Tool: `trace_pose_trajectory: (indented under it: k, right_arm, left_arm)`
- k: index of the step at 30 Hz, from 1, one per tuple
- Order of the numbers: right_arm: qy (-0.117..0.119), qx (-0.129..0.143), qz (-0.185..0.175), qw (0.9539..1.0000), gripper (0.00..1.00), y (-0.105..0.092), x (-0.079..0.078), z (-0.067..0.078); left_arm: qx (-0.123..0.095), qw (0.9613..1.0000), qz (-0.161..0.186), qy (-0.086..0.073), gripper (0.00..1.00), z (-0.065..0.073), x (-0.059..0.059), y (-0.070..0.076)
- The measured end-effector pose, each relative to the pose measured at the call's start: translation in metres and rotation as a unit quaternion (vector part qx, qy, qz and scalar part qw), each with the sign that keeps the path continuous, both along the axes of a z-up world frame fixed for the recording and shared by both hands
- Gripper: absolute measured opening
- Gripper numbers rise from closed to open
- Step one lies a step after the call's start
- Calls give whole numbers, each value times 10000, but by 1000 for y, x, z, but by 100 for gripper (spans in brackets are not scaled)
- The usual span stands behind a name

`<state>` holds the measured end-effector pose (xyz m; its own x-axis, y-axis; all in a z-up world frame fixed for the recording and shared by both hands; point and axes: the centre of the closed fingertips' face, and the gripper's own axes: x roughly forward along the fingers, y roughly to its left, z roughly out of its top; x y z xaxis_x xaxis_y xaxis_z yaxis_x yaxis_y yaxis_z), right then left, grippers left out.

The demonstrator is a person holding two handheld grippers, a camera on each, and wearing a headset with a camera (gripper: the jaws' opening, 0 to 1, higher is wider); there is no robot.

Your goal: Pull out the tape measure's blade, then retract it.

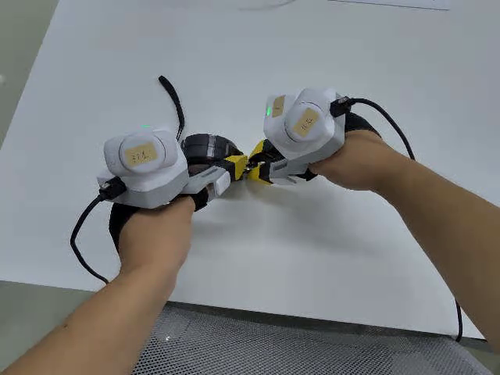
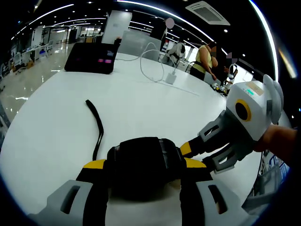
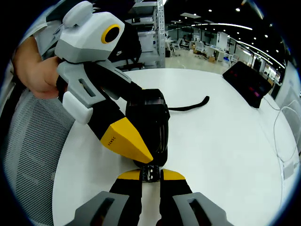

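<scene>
left gripper (image 2: 144, 165) is clamping the rigid tape measure (image 1: 205, 147) case over the counter (image 1: 312, 258); at its 3 o'clock, right gripper (image 3: 151, 176) is pinching the hook tab (image 3: 151, 172), likely the surest hold on a thin, springy blade.

The left gripper (image 1: 222, 178) and right gripper (image 1: 261, 166) match — rounded white-and-grey housings, each topped by a tan sticker (image 1: 141, 155) with faint print, a small green light (image 1: 269, 109), yellow-tipped black jaws — each trailing a black cable (image 1: 81, 228).
</scene>
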<state>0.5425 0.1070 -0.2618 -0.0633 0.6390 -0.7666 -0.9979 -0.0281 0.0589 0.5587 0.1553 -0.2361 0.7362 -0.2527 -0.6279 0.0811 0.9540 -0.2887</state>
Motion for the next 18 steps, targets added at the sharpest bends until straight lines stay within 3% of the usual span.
trace_pose_trajectory:
  k: [18]
  right_arm:
    - [-43, 49, -1, 10000, 10, 3, 0, 0]
  left_arm:
    - [-35, 10000, 25, -15, 58, 0, 0, 0]
